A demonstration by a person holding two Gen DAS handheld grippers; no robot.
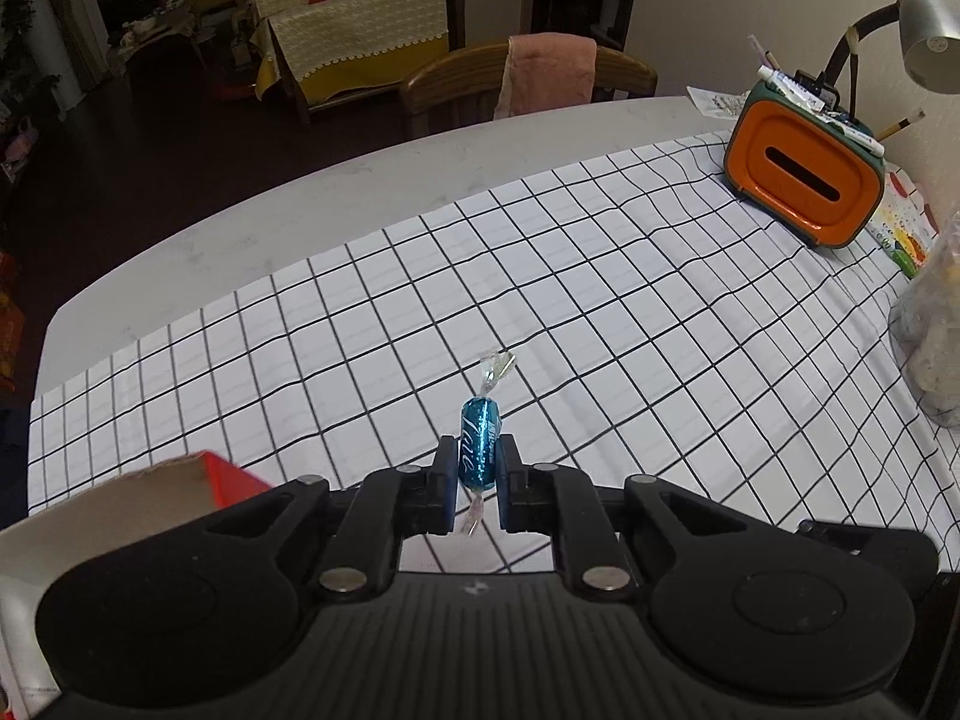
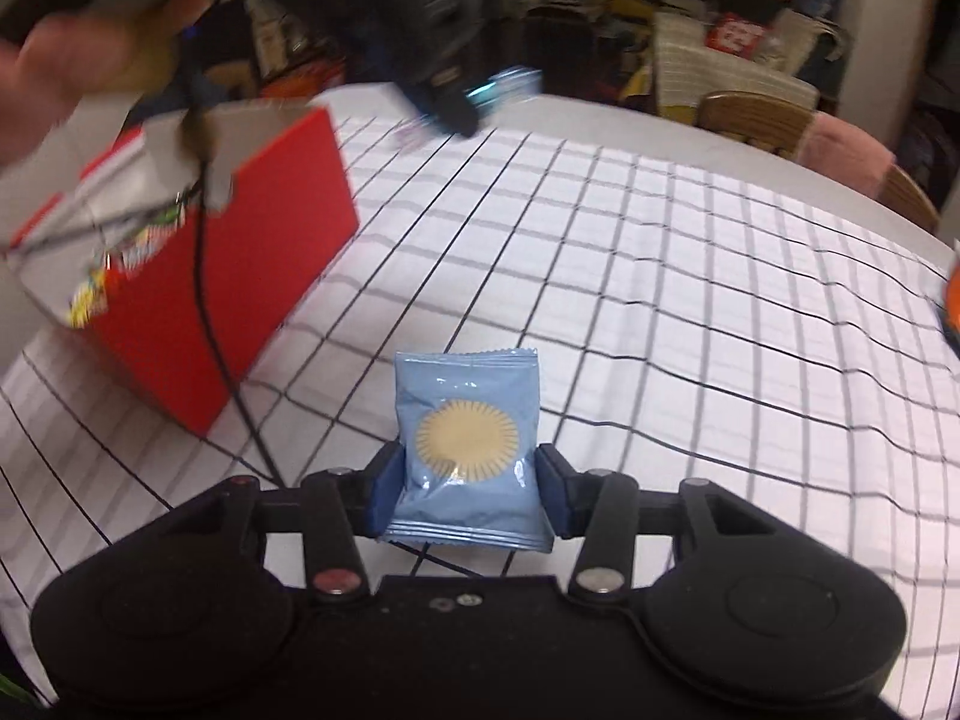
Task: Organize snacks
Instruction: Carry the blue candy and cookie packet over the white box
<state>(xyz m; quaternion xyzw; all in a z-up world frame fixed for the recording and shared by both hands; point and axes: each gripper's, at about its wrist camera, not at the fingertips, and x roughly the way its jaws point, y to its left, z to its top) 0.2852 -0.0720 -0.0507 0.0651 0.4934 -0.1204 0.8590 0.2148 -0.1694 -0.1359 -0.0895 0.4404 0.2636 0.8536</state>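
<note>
Snacks sit in both grips: the left gripper (image 1: pixel 477 468) is clamped on a blue twist-wrapped candy (image 1: pixel 478 444), the right gripper (image 2: pixel 468 489) pinches a pale blue packet (image 2: pixel 467 444) by its sides. Both hang above the checked cloth (image 2: pixel 690 312), likely bound for the open red box (image 2: pixel 240 276) nearby.

Colours on the table
Blue glitter candy (image 1: pixel 478 443); pale-blue packet (image 2: pixel 469 449) w/ tan sunburst; red box (image 2: pixel 240 276); white cloth (image 1: pixel 540 300), black grid; orange holder (image 1: pixel 804 177).
</note>
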